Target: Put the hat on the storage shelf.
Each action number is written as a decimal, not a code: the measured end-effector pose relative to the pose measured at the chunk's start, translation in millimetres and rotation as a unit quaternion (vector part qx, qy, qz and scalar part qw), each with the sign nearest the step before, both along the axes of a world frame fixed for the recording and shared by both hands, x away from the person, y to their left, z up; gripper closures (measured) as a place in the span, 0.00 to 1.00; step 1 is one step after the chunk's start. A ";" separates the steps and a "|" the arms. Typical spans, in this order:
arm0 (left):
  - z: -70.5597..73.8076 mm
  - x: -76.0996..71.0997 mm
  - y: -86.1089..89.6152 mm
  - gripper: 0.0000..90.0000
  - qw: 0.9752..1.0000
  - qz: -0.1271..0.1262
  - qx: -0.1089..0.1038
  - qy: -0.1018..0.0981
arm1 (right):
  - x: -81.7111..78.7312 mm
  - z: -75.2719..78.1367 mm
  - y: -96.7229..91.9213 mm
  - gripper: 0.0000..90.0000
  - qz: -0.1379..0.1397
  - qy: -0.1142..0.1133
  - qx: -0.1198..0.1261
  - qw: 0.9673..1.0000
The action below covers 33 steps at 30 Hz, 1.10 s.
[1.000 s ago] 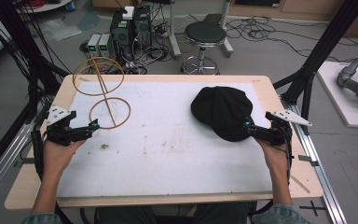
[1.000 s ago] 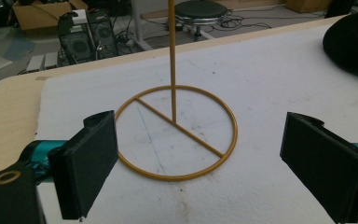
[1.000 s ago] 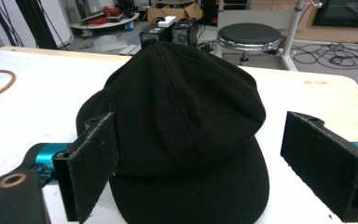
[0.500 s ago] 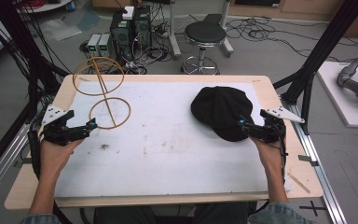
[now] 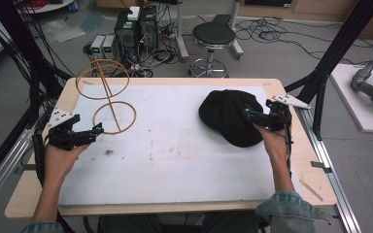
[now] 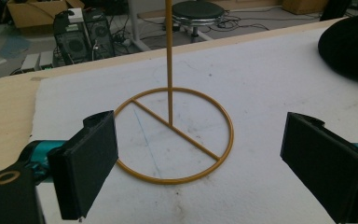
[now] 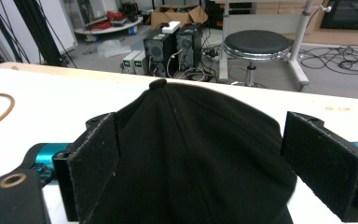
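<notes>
A gold wire stand [image 5: 111, 109] rises at the table's far left, with a flat base ring [image 6: 175, 135], a thin pole and a second ring on top. A black cap [image 5: 228, 116] lies at the far right of the white mat. My left gripper [image 5: 93, 131] hovers just in front of the base ring and stands open [image 6: 200, 172], with the ring between and beyond its jaws. My right gripper [image 5: 247, 112] is open over the cap's right side. In the right gripper view the cap [image 7: 196, 149] lies between the two jaws, which stand apart from it.
A white mat [image 5: 175, 165] covers most of the wooden table [image 5: 34, 194]. Black frame posts [image 5: 330, 53] stand at both far corners. Behind the table are a round stool [image 5: 213, 36], computer boxes [image 5: 136, 26] and loose cables on the floor.
My right gripper has moved left onto the cap's right side. My left gripper has edged right, closer to the stand's base ring. Cap and stand have not moved.
</notes>
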<state>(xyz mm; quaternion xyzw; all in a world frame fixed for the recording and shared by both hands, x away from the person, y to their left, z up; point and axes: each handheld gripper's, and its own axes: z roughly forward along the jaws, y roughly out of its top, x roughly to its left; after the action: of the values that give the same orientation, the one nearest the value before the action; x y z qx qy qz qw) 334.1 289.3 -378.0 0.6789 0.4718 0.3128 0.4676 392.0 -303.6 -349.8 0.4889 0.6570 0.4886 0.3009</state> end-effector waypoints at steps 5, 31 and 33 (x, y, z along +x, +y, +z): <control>0.0 0.2 -1.1 0.13 1.000 -0.008 0.000 0.002 | 18.6 6.6 9.5 0.14 -0.001 0.001 -0.010 1.000; -0.2 0.0 -4.5 0.13 1.000 -0.018 -0.001 0.002 | 101.2 -12.0 56.7 0.18 -0.016 0.033 -0.056 0.998; 0.0 -0.1 -4.5 0.13 1.000 -0.018 -0.003 0.003 | 103.8 -16.2 59.8 0.20 -0.018 0.038 -0.069 0.997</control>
<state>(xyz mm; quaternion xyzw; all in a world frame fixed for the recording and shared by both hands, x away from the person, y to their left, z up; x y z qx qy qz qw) 334.0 284.7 -378.0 0.6867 0.4617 0.3009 0.4741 495.8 -243.7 -366.0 0.4970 0.6915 0.4172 0.3175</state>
